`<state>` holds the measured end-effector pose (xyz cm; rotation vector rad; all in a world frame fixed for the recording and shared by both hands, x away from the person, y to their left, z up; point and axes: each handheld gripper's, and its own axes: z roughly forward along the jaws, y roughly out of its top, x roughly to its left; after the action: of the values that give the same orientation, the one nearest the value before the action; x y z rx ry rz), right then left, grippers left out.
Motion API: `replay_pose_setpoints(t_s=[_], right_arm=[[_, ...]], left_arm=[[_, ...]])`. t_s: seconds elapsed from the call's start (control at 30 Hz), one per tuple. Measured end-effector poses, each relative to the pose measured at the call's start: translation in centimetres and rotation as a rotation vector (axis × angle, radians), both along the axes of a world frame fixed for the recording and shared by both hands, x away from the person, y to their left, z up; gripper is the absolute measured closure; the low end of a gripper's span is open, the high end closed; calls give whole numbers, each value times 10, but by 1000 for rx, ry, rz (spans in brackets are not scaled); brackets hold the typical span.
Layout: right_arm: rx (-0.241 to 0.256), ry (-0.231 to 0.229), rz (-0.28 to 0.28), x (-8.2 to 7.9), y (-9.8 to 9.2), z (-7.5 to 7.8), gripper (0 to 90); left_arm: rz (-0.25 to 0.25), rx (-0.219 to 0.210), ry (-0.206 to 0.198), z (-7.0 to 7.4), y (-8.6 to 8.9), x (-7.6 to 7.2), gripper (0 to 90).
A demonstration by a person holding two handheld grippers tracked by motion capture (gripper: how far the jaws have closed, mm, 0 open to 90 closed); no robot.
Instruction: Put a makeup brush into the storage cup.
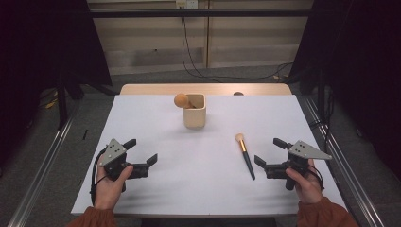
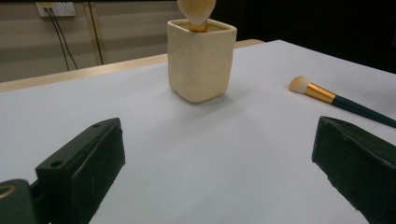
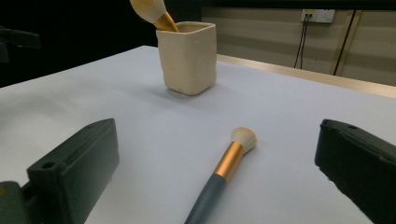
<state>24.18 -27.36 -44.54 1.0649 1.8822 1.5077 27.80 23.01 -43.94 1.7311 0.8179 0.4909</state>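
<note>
**Makeup brush lay loose by our right gripper**

The makeup brush [image 1: 245, 155], a slim thing with a dark green handle, a gold metal collar and a pale bristle tuft, lay flat on the white table top [image 1: 198, 189], towards its right edge and nearer the front than the back. Its long axis ran almost front to back, tuft pointing away from us towards the cream square ceramic holder [image 1: 195, 111], handle end coming back towards the front edge. Our right gripper [image 1: 267, 155] hovered just beside that handle end, to its right, with its jaws spread wide and nothing between them; in the right gripper view the brush [image 3: 219, 182] ran up between the two black jaws, slightly left of centre. Our left gripper [image 1: 142, 152] sat near the front left corner, also spread and empty, well apart from the brush. We judged the right hand the obvious one to take it, closing across the handle.

The holder stood near the back edge at the middle, already carrying a second brush with a round tan head [image 1: 181, 100] leaning to its left. The surface was plain and uncluttered. Beyond it were a pale wall with trailing cables, dark curtains on both sides and grey floor.
</note>
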Motion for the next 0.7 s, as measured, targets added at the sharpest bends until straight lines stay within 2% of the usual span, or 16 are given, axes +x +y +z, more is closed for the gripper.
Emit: replay_pose_setpoints(t_s=[0.17,0.3,0.43,0.6,0.7], right_arm=[[4,1,-12,-1,-2,0,0],[7,-5,-22,-2,-4,0,0],[11,-4,-29,-3,-4,0,0],[12,-9,-51,-5,-6,0,0],[10,-10,-64,-5,-8,-1,0]], left_arm=[[26,3,-15,-3,6,-9,26],[29,-14,-15,-6,10,-13,26],[34,-17,-19,-6,13,-17,26],[51,-43,-31,-6,16,-19,27],[47,-40,-34,-6,15,-19,26]])
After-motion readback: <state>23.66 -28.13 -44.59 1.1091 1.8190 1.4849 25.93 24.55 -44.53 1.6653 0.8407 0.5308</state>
